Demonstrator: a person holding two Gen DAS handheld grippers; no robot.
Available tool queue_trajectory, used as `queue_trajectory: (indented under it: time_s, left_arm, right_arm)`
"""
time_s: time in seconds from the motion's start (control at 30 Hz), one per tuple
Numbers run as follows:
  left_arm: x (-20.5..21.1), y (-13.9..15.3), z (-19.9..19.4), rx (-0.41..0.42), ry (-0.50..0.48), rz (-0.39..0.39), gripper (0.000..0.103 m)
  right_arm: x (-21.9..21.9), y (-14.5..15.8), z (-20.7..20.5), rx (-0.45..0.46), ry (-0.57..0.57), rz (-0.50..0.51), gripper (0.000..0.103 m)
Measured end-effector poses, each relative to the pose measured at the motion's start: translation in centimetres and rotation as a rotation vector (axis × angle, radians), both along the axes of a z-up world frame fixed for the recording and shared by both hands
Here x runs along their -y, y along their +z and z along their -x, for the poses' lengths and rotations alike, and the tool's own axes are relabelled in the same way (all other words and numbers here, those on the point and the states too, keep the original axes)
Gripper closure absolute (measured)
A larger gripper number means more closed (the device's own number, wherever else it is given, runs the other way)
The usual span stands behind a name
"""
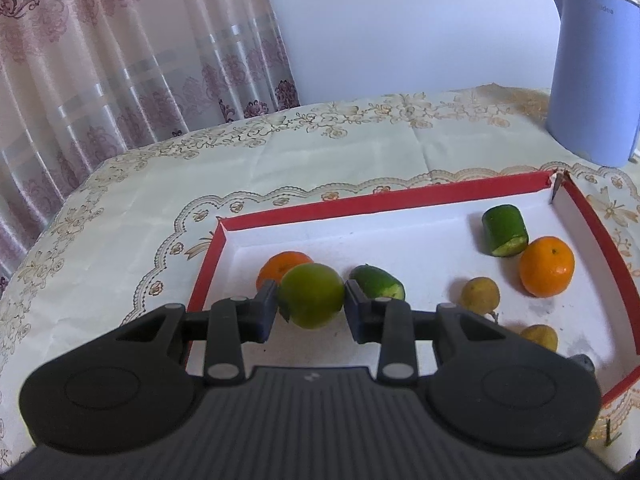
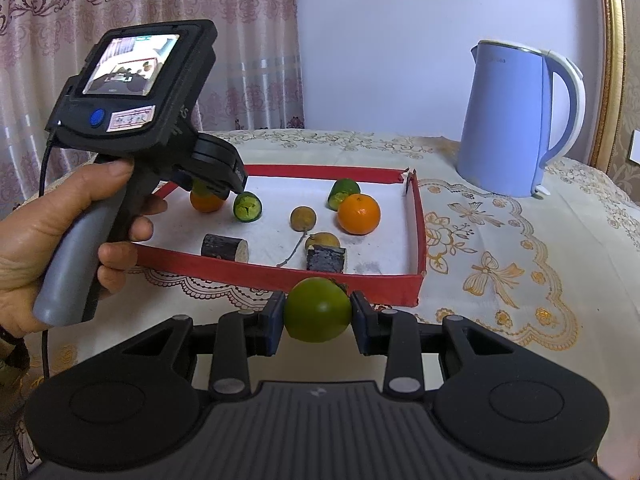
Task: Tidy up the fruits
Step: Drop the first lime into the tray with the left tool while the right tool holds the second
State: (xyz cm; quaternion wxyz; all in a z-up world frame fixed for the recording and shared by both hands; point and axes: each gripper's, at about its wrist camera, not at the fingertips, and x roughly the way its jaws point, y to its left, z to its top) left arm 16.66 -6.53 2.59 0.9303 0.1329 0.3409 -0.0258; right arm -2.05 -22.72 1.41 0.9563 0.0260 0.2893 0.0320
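Note:
My left gripper (image 1: 311,304) is shut on a green-yellow citrus (image 1: 311,295) over the left part of the red-rimmed white tray (image 1: 360,204). Behind it lies an orange (image 1: 282,266). Another orange (image 1: 546,266), two cut green cucumber pieces (image 1: 505,230) (image 1: 378,282) and two small brown fruits (image 1: 479,295) (image 1: 540,336) lie in the tray. My right gripper (image 2: 318,318) is shut on a green round fruit (image 2: 318,310) just outside the tray's near rim (image 2: 280,276). The left gripper (image 2: 216,188) shows in the right wrist view, over the tray's left.
A blue electric kettle (image 2: 508,120) stands on the patterned tablecloth (image 2: 500,248) behind the tray's right corner. Two dark cut sticks (image 2: 224,246) (image 2: 326,260) lie near the tray's front. A curtain (image 1: 100,48) hangs at the left.

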Motion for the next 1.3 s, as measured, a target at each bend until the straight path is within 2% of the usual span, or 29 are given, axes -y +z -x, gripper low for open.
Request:
queue_trajectory:
  time_s: [0.27, 0.4, 0.5, 0.7, 0.97, 1.3]
  left_arm:
    - [0.5, -0.3, -0.8, -0.002, 0.004, -0.013, 0.064]
    - [0.6, 0.0, -0.7, 0.027, 0.011, -0.024, 0.044]
    - [0.4, 0.5, -0.4, 0.042, 0.013, -0.033, 0.035]
    - [-1.7, 2.2, 1.2, 0.079, 0.046, 0.007, 0.025]
    - [-5.1, 3.7, 5.8, 0.12, 0.058, 0.059, 0.018]
    - [-6.9, 2.7, 10.1, 0.101, 0.055, 0.099, 0.016]
  right_arm:
    - [-0.1, 0.6, -0.4, 0.013, -0.001, 0.005, 0.069]
    - [-0.2, 0.9, -0.9, 0.017, -0.005, 0.013, 0.069]
    - [-0.2, 1.3, -1.4, 0.024, -0.008, 0.017, 0.069]
    - [-0.1, 2.1, -3.0, 0.032, -0.015, 0.003, 0.069]
    - [-0.2, 2.8, -5.2, 0.04, -0.024, -0.01, 0.069]
    - [-1.0, 2.6, -7.0, 0.024, -0.023, -0.013, 0.069]
